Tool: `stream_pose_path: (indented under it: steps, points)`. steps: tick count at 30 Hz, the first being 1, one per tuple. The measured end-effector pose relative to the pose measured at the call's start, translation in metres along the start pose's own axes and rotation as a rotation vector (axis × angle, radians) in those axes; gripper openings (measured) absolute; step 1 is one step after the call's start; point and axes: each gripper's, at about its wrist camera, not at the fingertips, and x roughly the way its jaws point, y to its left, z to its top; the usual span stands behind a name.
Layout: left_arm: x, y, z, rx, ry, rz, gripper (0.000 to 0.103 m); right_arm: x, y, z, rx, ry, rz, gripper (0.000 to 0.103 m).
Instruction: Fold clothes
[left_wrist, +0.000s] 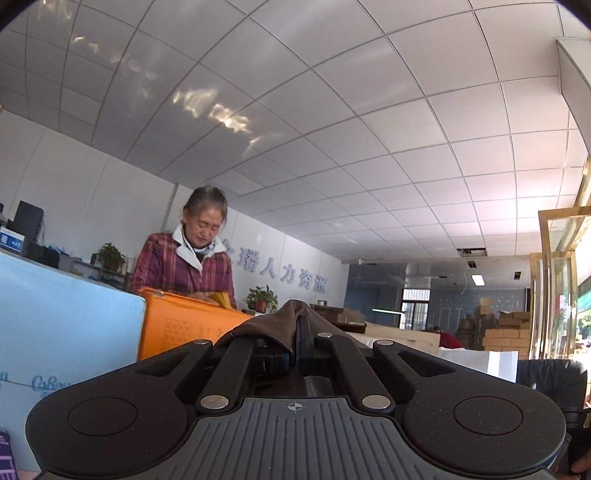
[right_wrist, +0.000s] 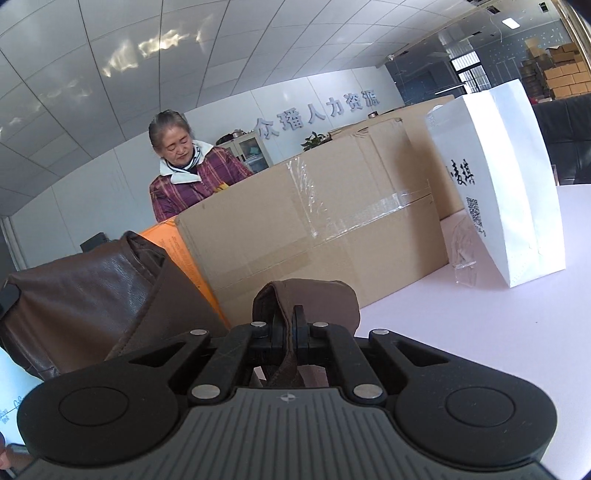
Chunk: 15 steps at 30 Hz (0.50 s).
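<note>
A brown leather-like garment (right_wrist: 85, 291) hangs in the air at the left of the right wrist view. My right gripper (right_wrist: 291, 321) is shut on a folded brown edge of it (right_wrist: 314, 299), held above the pale pink table (right_wrist: 461, 332). My left gripper (left_wrist: 295, 325) is tilted up toward the ceiling and is shut on another brown edge of the garment (left_wrist: 273, 325), which drapes over its fingertips. The rest of the garment is hidden below both grippers.
A large taped cardboard box (right_wrist: 314, 229) and an orange box (left_wrist: 173, 325) stand close ahead. A white paper bag (right_wrist: 498, 184) stands at the right on the table. A woman in a plaid jacket (left_wrist: 184, 266) works behind the boxes. A light blue board (left_wrist: 55, 332) is at the left.
</note>
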Motion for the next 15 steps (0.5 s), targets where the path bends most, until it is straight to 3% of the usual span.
stream_pose_path:
  steps: [6,9,10,13,15]
  points:
    - [-0.076,0.042,0.054,0.080,-0.161,0.144,0.002,0.007,0.028,-0.007,0.123,0.077,0.165,0.003]
    - [-0.130,0.066,0.066,0.071,-0.200,0.110,0.002,0.018,0.037,-0.018,0.188,0.152,0.224,0.003]
    - [-0.149,0.076,0.067,0.042,-0.193,0.075,0.002,0.022,0.039,-0.026,0.192,0.179,0.237,0.003]
    - [-0.207,0.095,0.045,-0.059,-0.066,-0.013,0.002,0.037,0.040,-0.052,0.191,0.271,0.285,0.003]
    - [-0.243,0.097,0.024,-0.112,0.032,-0.005,0.002,0.050,0.036,-0.071,0.187,0.342,0.289,0.003]
